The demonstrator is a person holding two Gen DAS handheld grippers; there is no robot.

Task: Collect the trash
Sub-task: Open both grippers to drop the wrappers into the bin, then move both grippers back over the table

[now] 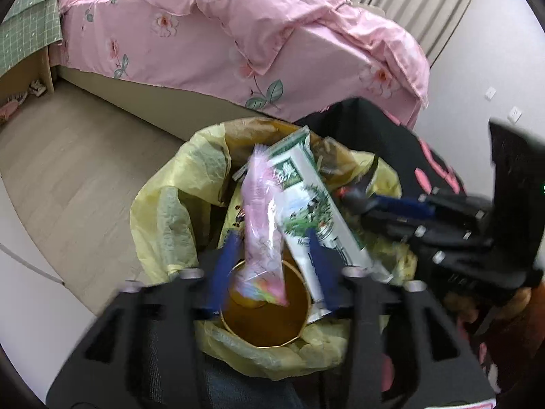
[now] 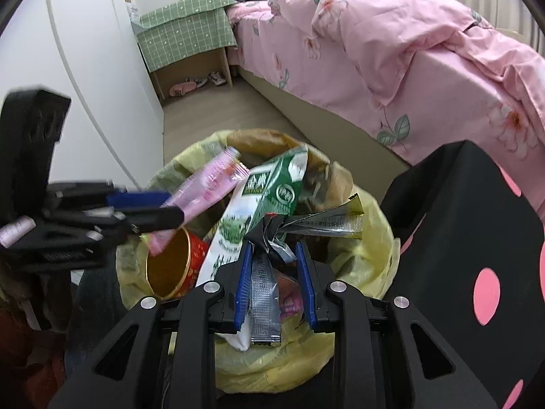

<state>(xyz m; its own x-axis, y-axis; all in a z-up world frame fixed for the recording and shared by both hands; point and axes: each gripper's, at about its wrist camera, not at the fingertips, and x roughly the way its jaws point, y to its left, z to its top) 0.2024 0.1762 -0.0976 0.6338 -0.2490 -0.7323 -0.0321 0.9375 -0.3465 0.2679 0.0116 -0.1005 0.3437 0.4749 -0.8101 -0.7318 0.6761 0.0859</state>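
Note:
A bin lined with a yellow bag [image 1: 163, 218] [image 2: 374, 262] sits on the floor below both grippers. It holds a green-and-white milk carton [image 1: 306, 201] [image 2: 269, 187] and a round can with a golden inside [image 1: 269, 317] [image 2: 167, 269]. My left gripper [image 1: 272, 235] [image 2: 173, 208] is open over the bin, with a pink wrapper [image 1: 260, 225] [image 2: 211, 184] loose between its blue fingers and its lower end in the can. My right gripper [image 2: 274, 247] [image 1: 344, 194] is open too. A crumpled silver wrapper [image 2: 264, 296] hangs between its fingers, with a gap on the right side.
A bed with a pink floral quilt [image 1: 238, 34] [image 2: 408, 51] runs behind the bin. A black stool with pink dots [image 2: 470, 238] stands right of the bin. A bedside table under a green checked cloth [image 2: 184, 30] and a white wardrobe [image 2: 68, 51] stand at the left, across the wood floor [image 1: 68, 163].

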